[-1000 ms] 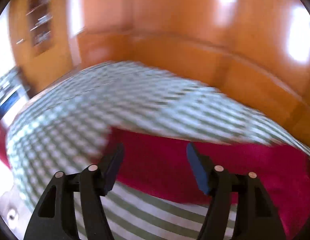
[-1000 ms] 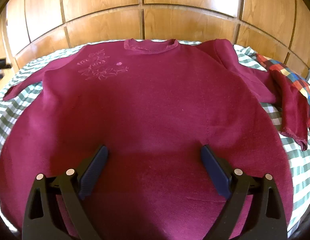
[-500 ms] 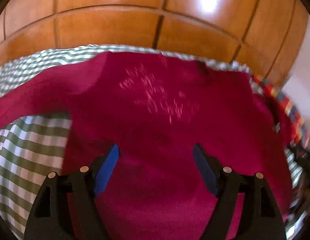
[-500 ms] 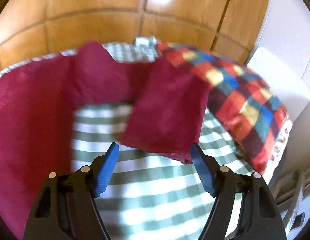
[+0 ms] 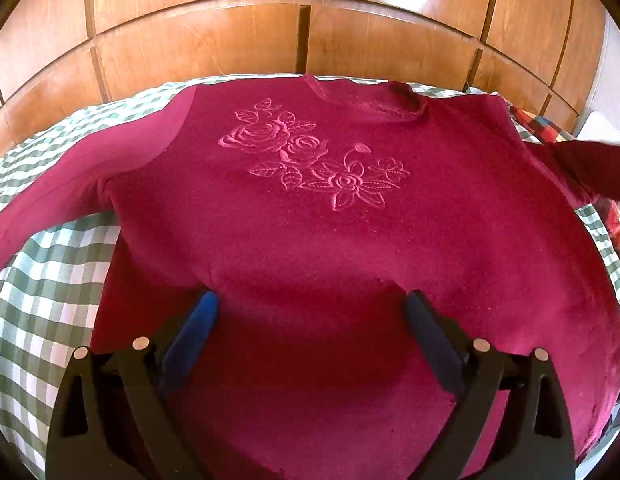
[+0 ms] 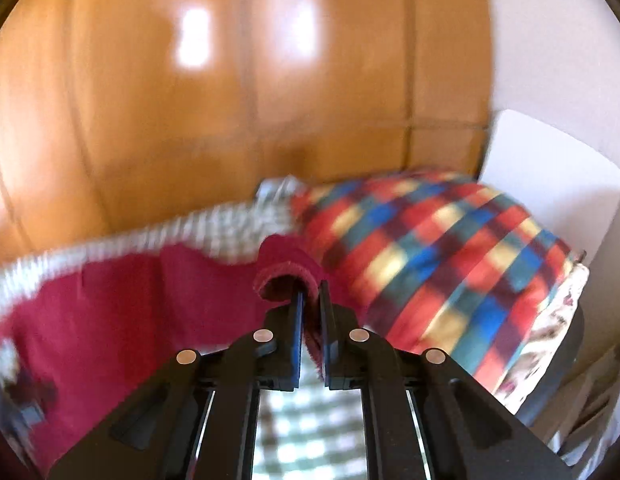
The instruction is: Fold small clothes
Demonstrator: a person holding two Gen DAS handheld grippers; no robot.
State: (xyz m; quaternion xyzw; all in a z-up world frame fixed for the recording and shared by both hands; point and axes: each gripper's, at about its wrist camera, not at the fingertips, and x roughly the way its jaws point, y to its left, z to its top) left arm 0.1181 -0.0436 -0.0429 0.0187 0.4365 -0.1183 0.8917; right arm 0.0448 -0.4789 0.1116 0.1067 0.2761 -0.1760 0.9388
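Wood-panelled wall [image 5: 230, 40] rises behind a bed spread with a green-and-white checked sheet [image 5: 42, 280], where a maroon sweater [image 5: 310, 240] lies flat, chest up, its embroidered roses [image 5: 310, 160] toward 12 o'clock and its neckline against the far edge of the bed. One sleeve [image 5: 70, 184] stretches out to 9 o'clock across the sheet. A multicoloured checked pillow [image 6: 430, 260] rests at the 3 o'clock end of the bed, with a white chair [image 6: 550, 200] just beyond it.

The left gripper [image 5: 310, 308] hovers over the sweater's lower hem with its jaws spread wide, holding nothing. The right gripper [image 6: 310, 304] has its jaws pinched tight on the cuff [image 6: 286, 272] of the other sleeve, which is lifted off the sheet beside the pillow; the right view is blurred by motion.

Half a second earlier the right gripper's jaws stood wide apart above that sleeve as it lay on the sheet; they have since closed on the cuff. The left gripper's view has swung to centre on the sweater and has sharpened.
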